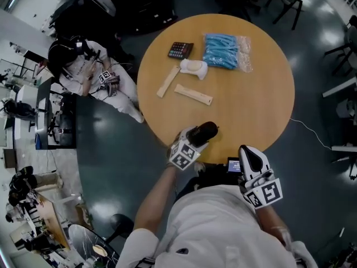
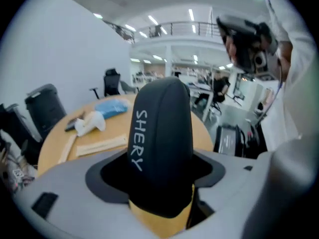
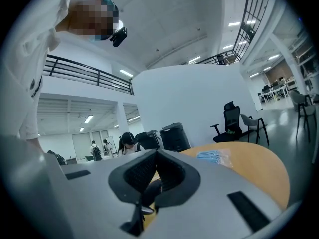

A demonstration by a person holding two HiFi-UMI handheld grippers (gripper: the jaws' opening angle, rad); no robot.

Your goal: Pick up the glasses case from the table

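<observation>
Where the round light-wood table (image 1: 254, 99) curves toward the person, the left gripper (image 1: 195, 138) is closed on the black, rounded hard-shell glasses case (image 1: 204, 131). In the left gripper view the case fills the gap between the two jaws, which stand wide on its flanks, with white lettering running along its length. Its rounded end projects well past the jaw tips, and the wood surface shows beneath its nearer end. In the head view the case sits over the table's near edge; whether it touches the top cannot be told.

The right gripper (image 1: 249, 156) is held beside the table's edge, apart from the case. Its jaws are together with nothing between them.

Farther across the table, well apart from the case, lie:
- a dark calculator (image 1: 181, 50);
- a clear bag of blue items (image 1: 226, 51);
- a white moulded object (image 1: 194, 68);
- two flat pale wooden sticks (image 1: 193, 94) just beside the white object.

A seated person in white (image 1: 89, 74) is at the table's left.
</observation>
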